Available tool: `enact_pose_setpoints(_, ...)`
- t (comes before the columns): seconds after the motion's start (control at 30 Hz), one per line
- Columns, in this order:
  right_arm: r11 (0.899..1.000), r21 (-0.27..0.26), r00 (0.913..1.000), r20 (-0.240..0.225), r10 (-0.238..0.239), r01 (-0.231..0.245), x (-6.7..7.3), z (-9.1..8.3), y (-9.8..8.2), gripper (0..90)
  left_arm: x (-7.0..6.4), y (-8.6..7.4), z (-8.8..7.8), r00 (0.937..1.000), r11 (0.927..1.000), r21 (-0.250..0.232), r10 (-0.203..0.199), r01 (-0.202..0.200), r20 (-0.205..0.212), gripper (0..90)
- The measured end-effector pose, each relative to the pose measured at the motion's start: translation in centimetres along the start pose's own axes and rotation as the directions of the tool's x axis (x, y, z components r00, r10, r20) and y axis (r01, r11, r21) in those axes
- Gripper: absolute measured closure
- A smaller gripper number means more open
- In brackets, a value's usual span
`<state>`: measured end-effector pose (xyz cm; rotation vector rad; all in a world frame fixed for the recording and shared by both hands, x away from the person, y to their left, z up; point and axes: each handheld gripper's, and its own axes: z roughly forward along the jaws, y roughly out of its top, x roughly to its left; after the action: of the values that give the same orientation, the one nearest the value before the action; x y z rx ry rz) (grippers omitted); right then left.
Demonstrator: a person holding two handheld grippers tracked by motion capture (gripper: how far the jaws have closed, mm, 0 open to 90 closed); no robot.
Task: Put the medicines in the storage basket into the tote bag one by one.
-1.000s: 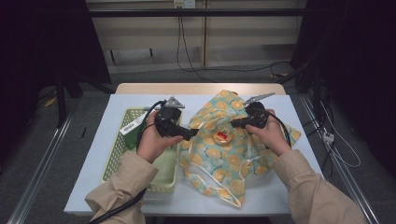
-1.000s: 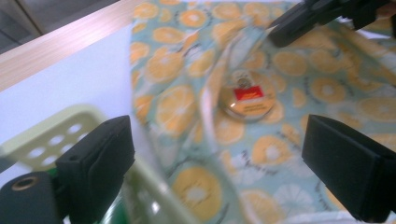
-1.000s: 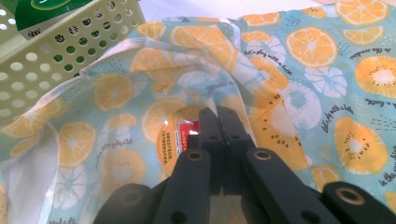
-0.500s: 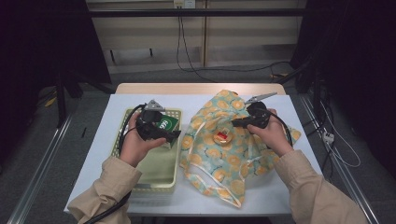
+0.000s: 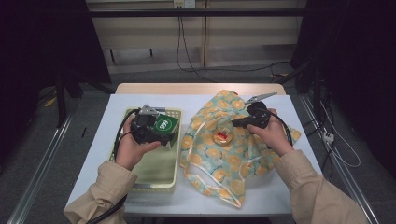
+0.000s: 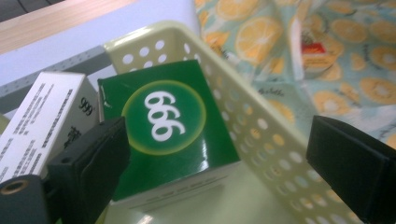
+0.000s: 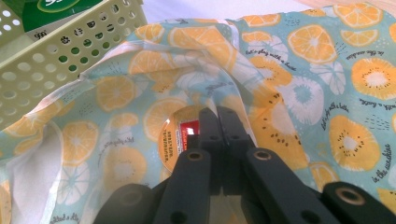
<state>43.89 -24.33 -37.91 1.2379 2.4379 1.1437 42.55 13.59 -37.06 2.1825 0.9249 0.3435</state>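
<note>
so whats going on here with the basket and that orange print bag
A person works at a table with a gripper in each hand. The left gripper, jaws open, is over the pale green basket, where a green box leans beside a white box. The right gripper is shut, pinching the fabric of the orange-print bag at its opening, with a small round tin showing inside. It looks like items are going from bag to basket.
</note>
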Motion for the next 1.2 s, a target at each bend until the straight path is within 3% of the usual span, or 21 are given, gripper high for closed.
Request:
enact_pose_setpoints(0.07,1.0,-0.002,1.0,0.0,0.0,0.0,0.0,-0.1,0.0,90.0,0.2,-0.2,0.2,0.9998,0.9998,-0.004,-0.018,0.018,0.004,5.9)
enact_pose_setpoints(0.33,1.0,0.006,1.0,-0.005,-0.009,0.009,0.0,-0.2,0.0,90.0,0.6,-0.7,1.2,0.9994,0.9996,0.02,-0.018,0.019,-0.03,6.1)
enact_pose_setpoints(0.5,1.0,0.009,0.9998,-0.011,-0.017,0.017,0.2,-0.2,0.0,90.0,1.3,-0.9,1.8,0.9965,0.9986,0.04,-0.033,0.036,-0.077,6.3)
enact_pose_setpoints(0.6,1.0,0.008,0.9998,-0.011,-0.016,0.016,0.1,-0.2,0.0,90.0,1.6,-0.9,2.4,0.9967,0.9972,0.053,-0.05,0.053,-0.063,5.3)
enact_pose_setpoints(0.83,1.0,0.004,0.9998,-0.013,-0.015,0.015,-0.1,-0.3,-0.1,90.0,1.1,-1.1,3.8,0.9958,0.9955,0.084,-0.039,0.046,-0.083,4.6)
enact_pose_setpoints(0.87,1.0,0.006,0.9998,-0.014,-0.015,0.015,-0.1,-0.2,-0.2,90.0,1.1,-1.1,4.0,0.9951,0.9946,0.085,-0.052,0.059,-0.084,4.9)
enact_pose_setpoints(0.93,1.0,0.007,0.9998,-0.014,-0.013,0.013,-0.1,-0.2,-0.3,90.0,1.2,-1.2,4.0,0.9947,0.9949,0.09,-0.038,0.047,-0.095,7.8)
enact_pose_setpoints(1.07,1.0,0.009,0.9999,-0.013,-0.006,0.006,-0.3,-0.1,-0.5,90.0,1.3,-1.2,3.6,0.9918,0.9941,0.08,-0.064,0.073,-0.111,13.4)
enact_pose_setpoints(1.13,1.0,0.011,0.9999,-0.012,-0.001,0.001,-0.4,-0.1,-0.6,90.0,1.3,-1.3,3.3,0.9911,0.9921,0.073,-0.094,0.101,-0.094,15.2)
enact_pose_setpoints(1.2,1.0,0.007,0.9999,-0.012,0.0,0.0,-0.5,-0.1,-0.6,90.0,1.3,-1.2,2.8,0.9905,0.9913,0.079,-0.098,0.106,-0.096,15.8)
